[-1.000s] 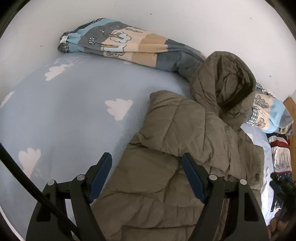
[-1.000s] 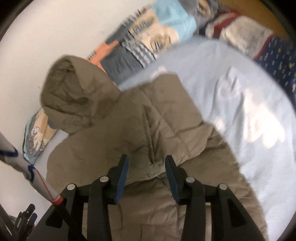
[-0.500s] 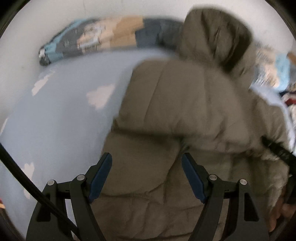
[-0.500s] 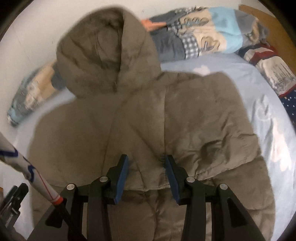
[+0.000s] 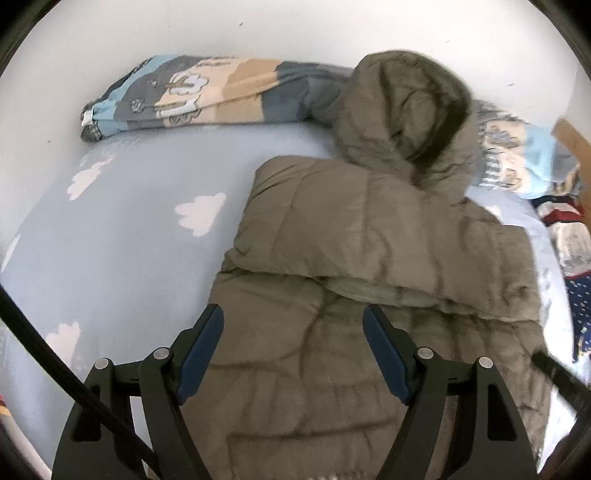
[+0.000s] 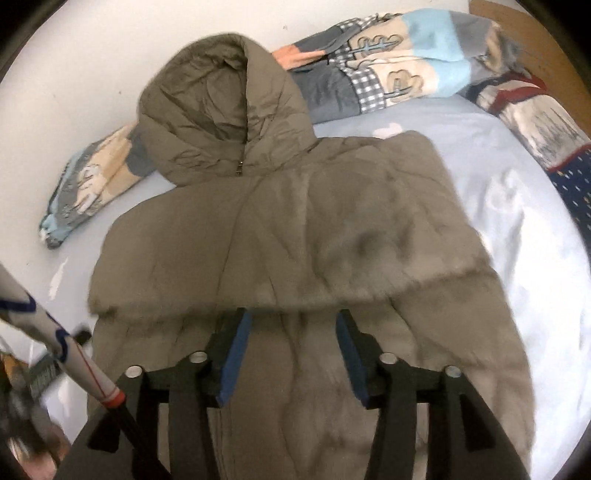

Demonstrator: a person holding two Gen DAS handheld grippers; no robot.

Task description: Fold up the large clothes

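Nearest in the left wrist view, the left gripper (image 5: 293, 328) stands with its blue-padded jaws spread wide, nothing between them, over the lower body of an olive-brown hooded puffer jacket (image 5: 369, 258). The right gripper (image 6: 293, 334) has its jaws about halfway apart and empty, the tips at the edge of the sleeve layer (image 6: 332, 240) folded across the jacket's chest. The jacket lies spread on a pale blue bedsheet (image 5: 122, 258) printed with white clouds, which shows bare to the left of the left gripper. Beyond both grippers the hood (image 6: 221, 110) props up against a rolled patterned quilt (image 5: 192, 99) along the white wall (image 5: 258, 29). Far right of the right gripper sits a red, white and navy blanket (image 6: 543, 125).
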